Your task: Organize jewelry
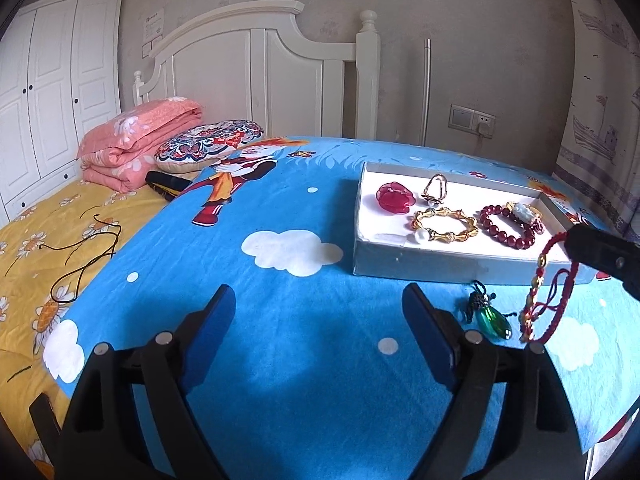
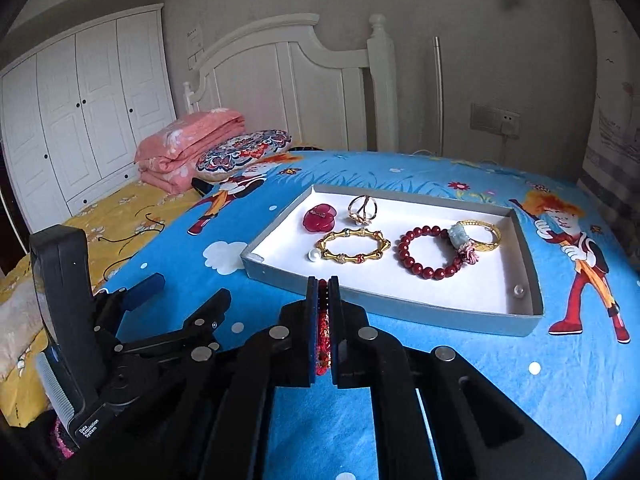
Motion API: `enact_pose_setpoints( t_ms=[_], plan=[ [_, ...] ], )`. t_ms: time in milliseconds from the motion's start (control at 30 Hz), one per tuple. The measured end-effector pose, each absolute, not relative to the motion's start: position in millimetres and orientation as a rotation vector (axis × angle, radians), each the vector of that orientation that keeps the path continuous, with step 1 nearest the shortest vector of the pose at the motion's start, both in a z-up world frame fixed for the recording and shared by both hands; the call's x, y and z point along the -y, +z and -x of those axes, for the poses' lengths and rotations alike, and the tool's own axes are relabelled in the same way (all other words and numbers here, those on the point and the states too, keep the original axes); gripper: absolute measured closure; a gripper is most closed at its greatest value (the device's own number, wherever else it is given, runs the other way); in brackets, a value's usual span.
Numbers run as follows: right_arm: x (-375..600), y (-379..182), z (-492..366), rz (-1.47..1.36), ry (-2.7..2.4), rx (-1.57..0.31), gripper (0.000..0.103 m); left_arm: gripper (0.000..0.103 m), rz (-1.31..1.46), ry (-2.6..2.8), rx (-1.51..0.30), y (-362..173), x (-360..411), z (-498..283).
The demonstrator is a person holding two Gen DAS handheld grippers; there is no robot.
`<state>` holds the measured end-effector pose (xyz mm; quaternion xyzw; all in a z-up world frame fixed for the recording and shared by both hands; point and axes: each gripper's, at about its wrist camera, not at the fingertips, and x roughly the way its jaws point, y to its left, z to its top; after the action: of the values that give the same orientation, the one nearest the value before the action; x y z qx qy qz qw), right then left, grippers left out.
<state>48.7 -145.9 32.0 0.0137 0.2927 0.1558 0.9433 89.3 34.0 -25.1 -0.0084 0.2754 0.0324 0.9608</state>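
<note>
Blue bedsheet (image 1: 280, 200), green pendant (image 1: 494, 320) only in left view; right tool (image 2: 323, 280) clamped on red cord bracelet (image 1: 550, 288), left tool (image 1: 320, 300) agape.

I see open blue bedspread (image 1: 304, 320) ahead of my left gripper (image 1: 320, 320); the green pendant (image 1: 494, 318) and tray wall (image 1: 460, 268) block the right.

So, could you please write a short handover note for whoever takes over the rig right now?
Right gripper: shut on the red braided cord bracelet, lifted beside the box.
Left gripper: open, empty, over the blue sheet.
Done: the grey box holds the red flower piece, gold ring, gold bamboo bangle, red bead bracelet and gold bangle.
Left: box the cord bracelet, then the green pendant on the sheet.
</note>
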Motion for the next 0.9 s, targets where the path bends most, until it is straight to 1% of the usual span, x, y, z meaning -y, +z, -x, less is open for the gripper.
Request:
enact_pose_setpoints(
  t_ms=[133, 333, 633, 700, 733, 767, 800, 867, 900],
  plan=[
    [166, 28, -49, -0.049, 0.253, -0.612, 0.098, 0.019, -0.003, 0.028, -0.563, -24, -18, -89],
    [208, 3, -50, -0.081, 0.121, -0.671, 0.098, 0.019, -0.017, -0.045, -0.593, -24, 13, -93],
    [254, -20, -36, -0.15, 0.074, -0.683, 0.098, 0.019, -0.045, -0.068, -0.65, -25, 58, -114],
    [258, -21, -32, -0.156, 0.077, -0.676, 0.098, 0.023, -0.041, -0.063, -0.68, -27, 62, -120],
    [260, -22, -31, -0.159, 0.078, -0.672, 0.098, 0.026, -0.043, -0.057, -0.7, -29, 64, -124],
    [262, -22, -30, -0.162, 0.08, -0.667, 0.098, 0.032, -0.048, -0.051, -0.723, -32, 65, -127],
    [263, -21, -30, -0.166, 0.083, -0.663, 0.098, 0.035, -0.053, -0.048, -0.746, -35, 66, -131],
    [264, -22, -29, -0.174, 0.089, -0.657, 0.098, 0.049, -0.052, -0.048, -0.791, -40, 64, -137],
    [263, -21, -29, -0.173, 0.091, -0.655, 0.098, 0.05, -0.044, -0.054, -0.792, -41, 63, -138]
  ],
)
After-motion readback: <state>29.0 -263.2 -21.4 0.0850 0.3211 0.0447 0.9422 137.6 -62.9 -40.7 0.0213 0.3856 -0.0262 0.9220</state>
